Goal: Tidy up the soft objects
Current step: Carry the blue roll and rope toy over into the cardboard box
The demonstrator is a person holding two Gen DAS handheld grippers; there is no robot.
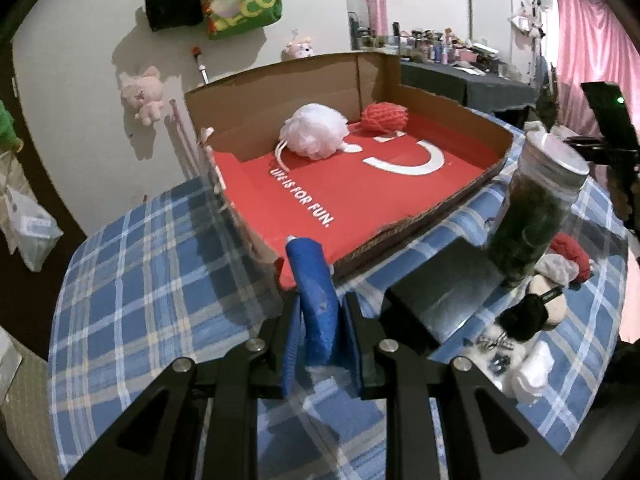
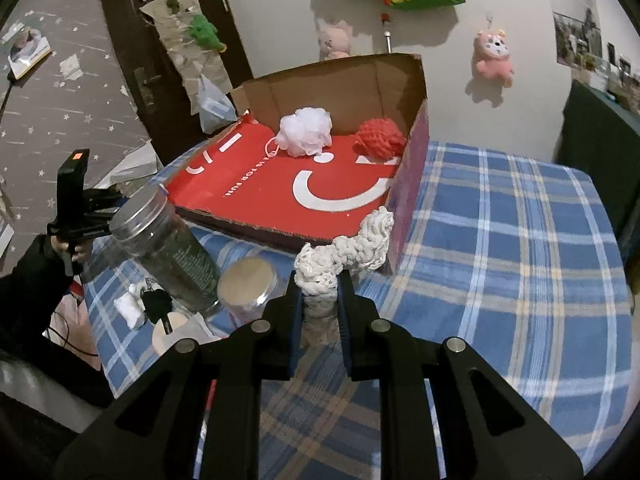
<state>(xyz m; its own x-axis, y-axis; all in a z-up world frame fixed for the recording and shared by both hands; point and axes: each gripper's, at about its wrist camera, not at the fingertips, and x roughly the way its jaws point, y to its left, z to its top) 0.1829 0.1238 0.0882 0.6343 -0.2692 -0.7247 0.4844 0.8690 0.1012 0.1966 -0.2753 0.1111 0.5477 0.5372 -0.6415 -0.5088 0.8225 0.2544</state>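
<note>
A shallow cardboard box [image 1: 248,124] with a red floor stands on the blue plaid table; it also shows in the right wrist view [image 2: 412,168]. Inside lie a white mesh puff [image 1: 314,132] [image 2: 306,131] and a red mesh puff [image 1: 384,117] [image 2: 380,138] by the far wall. My left gripper [image 1: 322,312] is shut on a blue soft roll [image 1: 312,280] just before the box's near edge. My right gripper [image 2: 320,288] is shut on a white knitted piece [image 2: 348,248] near the box's front corner.
A tall jar with a metal lid [image 1: 528,208] [image 2: 168,248] and a smaller lidded jar [image 2: 248,284] stand beside the box. A dark block [image 1: 436,300], red cloth [image 1: 572,252] and small black and white items [image 1: 524,320] lie nearby. Plush toys hang on the wall.
</note>
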